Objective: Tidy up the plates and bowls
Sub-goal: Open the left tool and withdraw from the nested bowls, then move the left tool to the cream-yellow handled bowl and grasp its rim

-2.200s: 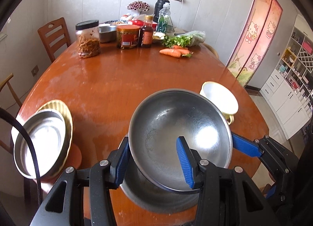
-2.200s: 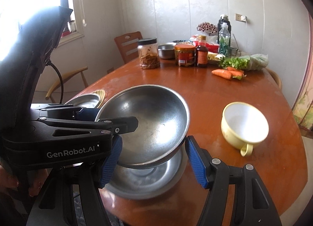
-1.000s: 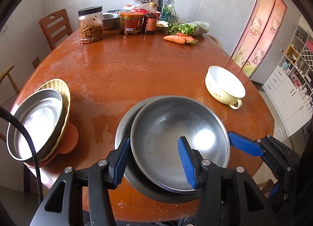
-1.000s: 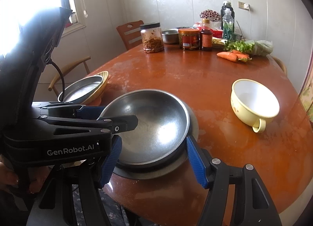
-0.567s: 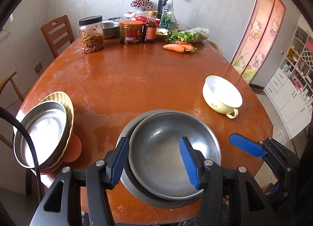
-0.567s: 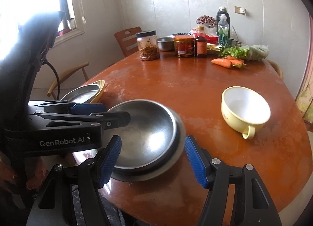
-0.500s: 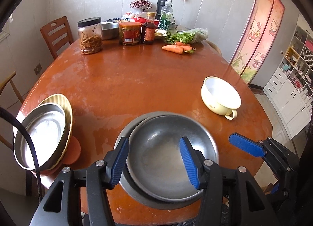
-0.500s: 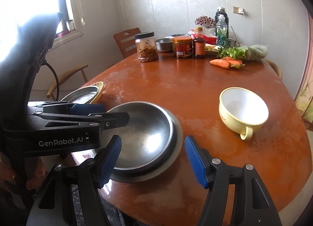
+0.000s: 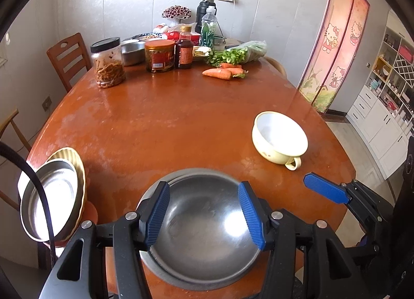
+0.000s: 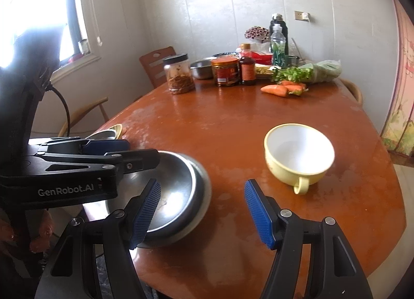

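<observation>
Since the earlier frame the steel bowl (image 9: 204, 224) has dropped into the larger bowl (image 9: 196, 282), lower centre. Left tongs (image 9: 204, 217) opening, empty, apparently clear of it; right tongs (image 10: 201, 213) part-open, empty. Next: lift off straight, then approach the cream cup (image 10: 298, 154) squarely. Glossy brown counter (image 9: 168, 123); bright window at upper left.

Right gripper (image 10: 201, 213) open, empty above table (image 10: 233, 128); nested steel bowls (image 10: 178, 195) left, yellow cup (image 10: 297, 154) right
</observation>
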The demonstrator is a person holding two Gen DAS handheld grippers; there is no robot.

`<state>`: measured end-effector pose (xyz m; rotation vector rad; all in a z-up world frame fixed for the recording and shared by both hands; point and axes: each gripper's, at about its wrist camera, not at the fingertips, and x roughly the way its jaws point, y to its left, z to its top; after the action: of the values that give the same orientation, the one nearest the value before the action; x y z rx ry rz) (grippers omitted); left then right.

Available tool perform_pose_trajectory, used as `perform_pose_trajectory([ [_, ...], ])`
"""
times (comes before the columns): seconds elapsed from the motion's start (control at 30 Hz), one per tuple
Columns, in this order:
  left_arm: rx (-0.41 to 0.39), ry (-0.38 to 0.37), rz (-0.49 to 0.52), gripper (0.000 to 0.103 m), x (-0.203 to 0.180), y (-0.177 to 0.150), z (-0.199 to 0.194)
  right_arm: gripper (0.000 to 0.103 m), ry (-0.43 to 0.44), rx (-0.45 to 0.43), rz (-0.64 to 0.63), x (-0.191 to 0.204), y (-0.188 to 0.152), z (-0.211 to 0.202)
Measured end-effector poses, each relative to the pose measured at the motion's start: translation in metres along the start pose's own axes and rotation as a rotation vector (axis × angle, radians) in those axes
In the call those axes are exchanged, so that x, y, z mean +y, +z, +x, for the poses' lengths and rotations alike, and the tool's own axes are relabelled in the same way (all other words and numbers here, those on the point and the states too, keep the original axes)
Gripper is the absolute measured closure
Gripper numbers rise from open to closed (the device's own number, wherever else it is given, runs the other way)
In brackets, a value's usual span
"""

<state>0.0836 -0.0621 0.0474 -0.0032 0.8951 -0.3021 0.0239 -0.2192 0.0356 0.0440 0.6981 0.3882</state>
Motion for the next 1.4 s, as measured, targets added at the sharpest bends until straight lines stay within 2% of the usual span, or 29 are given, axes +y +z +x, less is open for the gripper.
perform_pose_trajectory([
  [0.5,0.021,-0.026,0.054,0.048,-0.036,0.035,0.031,0.034,-0.075,-0.02,0.073,-0.058,0.015,-0.002],
  [0.97,0.076,-0.038,0.087,0.047,-0.063,0.059,0.074,0.034,-0.136,0.003,0.182,-0.125,0.024,0.021],
  [1.4,0.158,-0.026,0.101,0.043,-0.077,0.067,0.11,0.034,-0.172,0.051,0.203,-0.153,0.02,0.048],
])
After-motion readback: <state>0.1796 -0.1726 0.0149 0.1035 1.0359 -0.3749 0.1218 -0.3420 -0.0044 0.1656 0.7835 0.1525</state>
